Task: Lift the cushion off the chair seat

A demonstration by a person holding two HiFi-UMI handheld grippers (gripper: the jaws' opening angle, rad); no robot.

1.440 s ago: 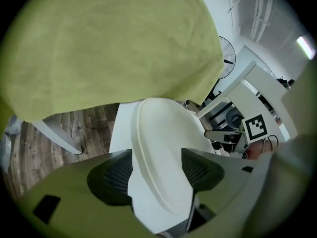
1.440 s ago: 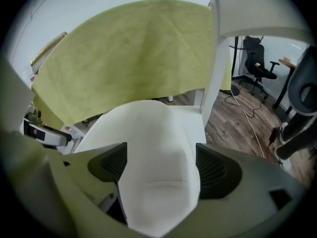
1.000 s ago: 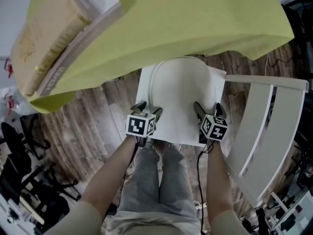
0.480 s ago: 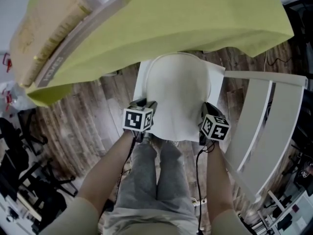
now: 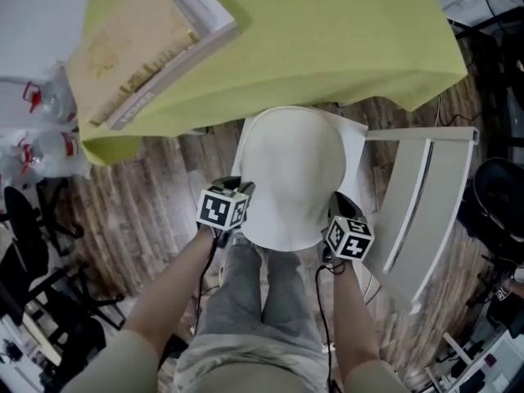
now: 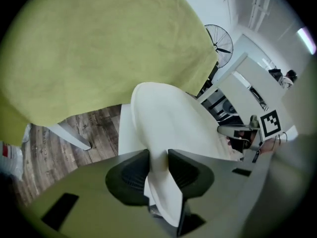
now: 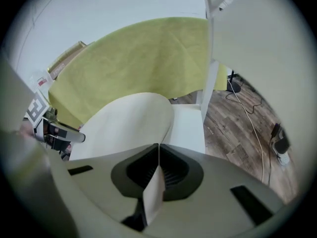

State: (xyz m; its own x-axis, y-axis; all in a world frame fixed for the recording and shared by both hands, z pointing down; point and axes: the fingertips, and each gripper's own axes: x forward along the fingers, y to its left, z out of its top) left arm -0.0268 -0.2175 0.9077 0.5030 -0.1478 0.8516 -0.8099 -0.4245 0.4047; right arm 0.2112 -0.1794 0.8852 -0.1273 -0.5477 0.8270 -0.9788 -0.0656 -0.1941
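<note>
A white rounded cushion (image 5: 293, 178) is held above the white chair seat (image 5: 357, 137), its near edge raised toward me. My left gripper (image 5: 237, 188) grips the cushion's near left edge; its jaws are still closing, and the pads (image 6: 182, 170) pinch a fold of the cushion (image 6: 168, 123). My right gripper (image 5: 340, 211) is shut on the near right edge, where a thin flap of cushion (image 7: 129, 123) sticks up between its pads (image 7: 173, 172). In both gripper views the seat (image 7: 190, 125) shows below the cushion.
A table under a yellow-green cloth (image 5: 327, 31) stands just beyond the chair, with a flat book-like box (image 5: 155, 47) on it. A white slatted frame (image 5: 417, 211) leans at the right. Bags (image 5: 41, 150) and dark chair bases (image 5: 33, 244) sit at the left on the wood floor.
Both grippers went from open beside the cushion's near edge to closed on it, then rose. The cushion came up off the seat with them.
</note>
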